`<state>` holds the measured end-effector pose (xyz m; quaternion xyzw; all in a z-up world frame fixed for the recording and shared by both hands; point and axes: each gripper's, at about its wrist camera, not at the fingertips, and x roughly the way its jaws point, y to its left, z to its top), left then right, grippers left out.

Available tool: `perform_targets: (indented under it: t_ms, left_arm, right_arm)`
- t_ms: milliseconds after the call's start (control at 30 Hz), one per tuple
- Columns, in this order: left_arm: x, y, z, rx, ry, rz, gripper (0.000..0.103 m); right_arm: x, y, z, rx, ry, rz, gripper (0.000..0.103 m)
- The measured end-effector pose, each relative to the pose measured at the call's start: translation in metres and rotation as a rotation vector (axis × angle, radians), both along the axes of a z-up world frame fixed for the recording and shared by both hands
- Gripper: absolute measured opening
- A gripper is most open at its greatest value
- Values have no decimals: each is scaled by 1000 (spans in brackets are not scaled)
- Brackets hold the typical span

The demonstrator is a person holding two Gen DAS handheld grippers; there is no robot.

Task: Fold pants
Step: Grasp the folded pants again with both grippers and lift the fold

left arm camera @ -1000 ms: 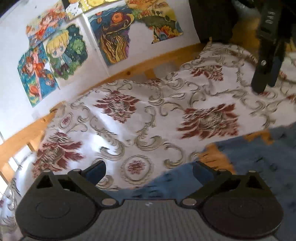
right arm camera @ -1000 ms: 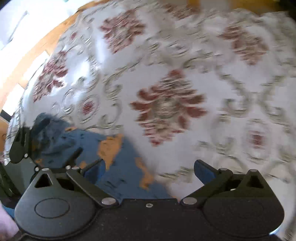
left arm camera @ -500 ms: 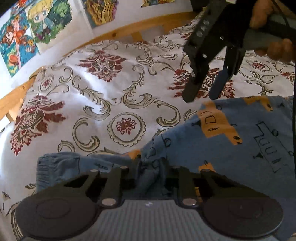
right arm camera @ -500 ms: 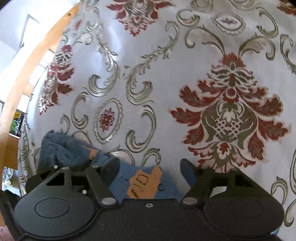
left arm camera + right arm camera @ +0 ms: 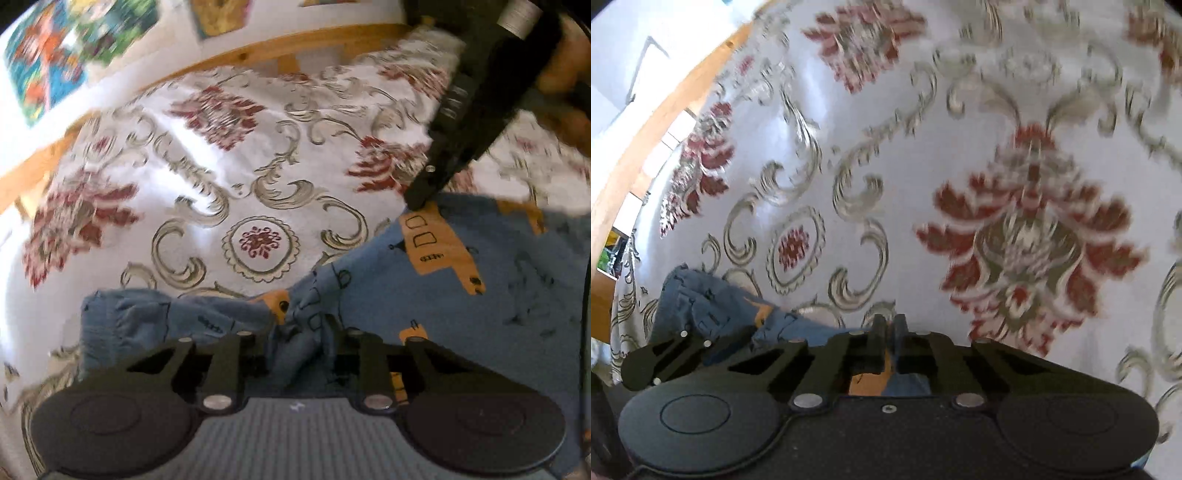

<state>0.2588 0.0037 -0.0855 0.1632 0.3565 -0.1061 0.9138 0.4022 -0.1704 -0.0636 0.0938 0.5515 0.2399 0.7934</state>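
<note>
Left wrist view: the left gripper (image 5: 299,339) pinches a bunch of the blue pants (image 5: 461,295) on the flowery bed (image 5: 221,177). Beside it, the right gripper (image 5: 888,325) fingers squeeze the pants' edge too.

Left gripper (image 5: 299,341): black linkage fingers, two silver pivot screws, round black discs, ribbed grey body. Right gripper (image 5: 888,328): same build, speckled black body.
</note>
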Motion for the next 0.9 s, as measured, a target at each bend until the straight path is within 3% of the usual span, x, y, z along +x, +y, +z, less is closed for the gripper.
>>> perform_targets:
  t_ms: [100, 200, 267, 300, 367, 500, 567, 600, 700, 767, 800, 900]
  left_arm:
    - [8, 17, 9, -151, 62, 53, 35]
    - [15, 32, 11, -229, 111, 100, 35]
    - [17, 43, 18, -288, 141, 132, 36]
    - [17, 48, 23, -310, 147, 143, 38]
    - [14, 59, 34, -343, 141, 149, 55]
    - [13, 87, 42, -411, 184, 175, 57]
    - [14, 100, 41, -436, 200, 177, 57]
    - [15, 106, 42, -447, 204, 178, 57]
    - [21, 121, 43, -518, 211, 158, 58]
    - [22, 125, 42, -539, 183, 158, 59]
    - [23, 126, 41, -547, 163, 157, 59]
    - [22, 123, 41, -595, 96, 156, 69]
  right_arm:
    - [8, -7, 2, -52, -37, -33, 0]
    - [16, -13, -1, -79, -47, -32, 3]
    - [11, -13, 5, -58, -52, -8, 17]
    - [5, -10, 9, -36, -56, 27, 20]
    - [-10, -2, 16, -3, -65, 111, 27]
    - [-34, 5, 10, 80, 17, 194, 52]
    - [-38, 2, -3, 101, 71, 167, 71]
    - [-37, -1, -8, 103, 86, 151, 74]
    - [-30, -7, -14, 18, 36, 156, 76]
    - [-27, -18, -9, -86, -37, 78, 80]
    - [-27, -27, -6, -90, -48, 28, 80]
    - [-43, -55, 11, 25, -49, -101, 80]
